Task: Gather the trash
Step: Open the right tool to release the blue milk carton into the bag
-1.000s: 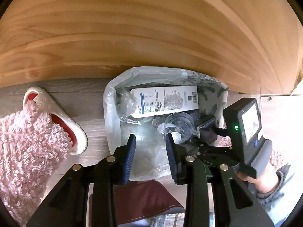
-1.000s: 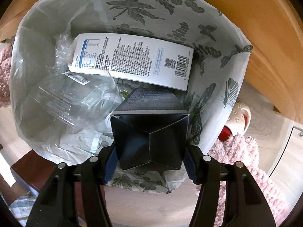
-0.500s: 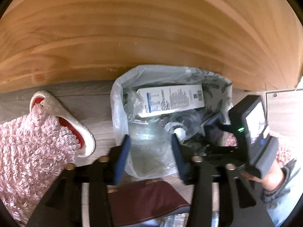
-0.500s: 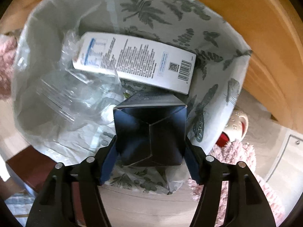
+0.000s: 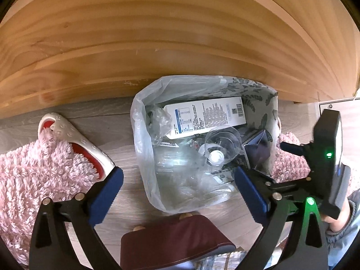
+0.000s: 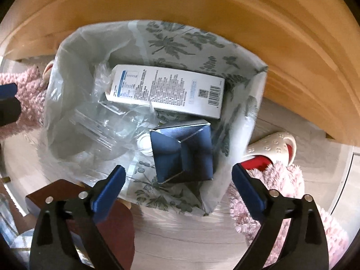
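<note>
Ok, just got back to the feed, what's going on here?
Trash is going into the lined bin on the floor. The right gripper is open above it, and the dark blue box sits free inside, beside the white carton and clear plastic bottle. The left gripper is open and empty.

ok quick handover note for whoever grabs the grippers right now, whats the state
Right gripper: open, empty, over the lined trash bin; it has just let go of the dark blue carton, which now lies in the bin.
Left gripper: open, empty, above the bin's near edge.
In the bin: white printed carton, clear plastic bottle, clear plastic wrap.
Done: blue carton binned.
Left: no loose trash shows here; only pink fluffy slippers on the floor beside the bin. Look elsewhere.
</note>
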Demonstrator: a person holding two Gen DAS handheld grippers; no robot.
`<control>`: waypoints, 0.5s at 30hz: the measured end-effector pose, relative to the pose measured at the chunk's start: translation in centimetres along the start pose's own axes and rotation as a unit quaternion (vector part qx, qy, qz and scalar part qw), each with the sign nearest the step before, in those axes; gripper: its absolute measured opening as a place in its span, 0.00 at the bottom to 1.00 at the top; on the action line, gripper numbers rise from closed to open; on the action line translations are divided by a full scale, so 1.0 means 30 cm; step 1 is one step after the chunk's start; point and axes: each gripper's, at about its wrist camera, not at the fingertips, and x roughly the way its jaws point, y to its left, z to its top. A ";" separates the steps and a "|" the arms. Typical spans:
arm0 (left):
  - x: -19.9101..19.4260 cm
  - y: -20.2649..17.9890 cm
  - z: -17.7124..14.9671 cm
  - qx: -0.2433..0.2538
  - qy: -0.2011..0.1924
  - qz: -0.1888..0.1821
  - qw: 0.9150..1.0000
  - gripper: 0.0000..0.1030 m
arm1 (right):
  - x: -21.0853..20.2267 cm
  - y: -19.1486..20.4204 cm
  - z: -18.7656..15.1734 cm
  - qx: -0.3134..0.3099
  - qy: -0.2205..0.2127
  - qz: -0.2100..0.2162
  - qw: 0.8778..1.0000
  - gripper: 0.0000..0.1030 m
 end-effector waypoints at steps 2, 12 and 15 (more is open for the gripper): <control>-0.001 0.001 0.001 0.000 0.000 0.003 1.000 0.93 | -0.026 -0.019 -0.012 0.013 -0.008 0.001 1.000 0.91; -0.036 -0.007 0.012 0.005 -0.018 0.003 1.000 0.93 | -0.181 -0.116 -0.040 0.083 -0.051 -0.002 0.995 0.91; -0.063 -0.006 0.004 0.000 -0.032 -0.010 0.999 0.93 | -0.253 -0.106 -0.053 0.077 -0.082 -0.028 0.993 0.91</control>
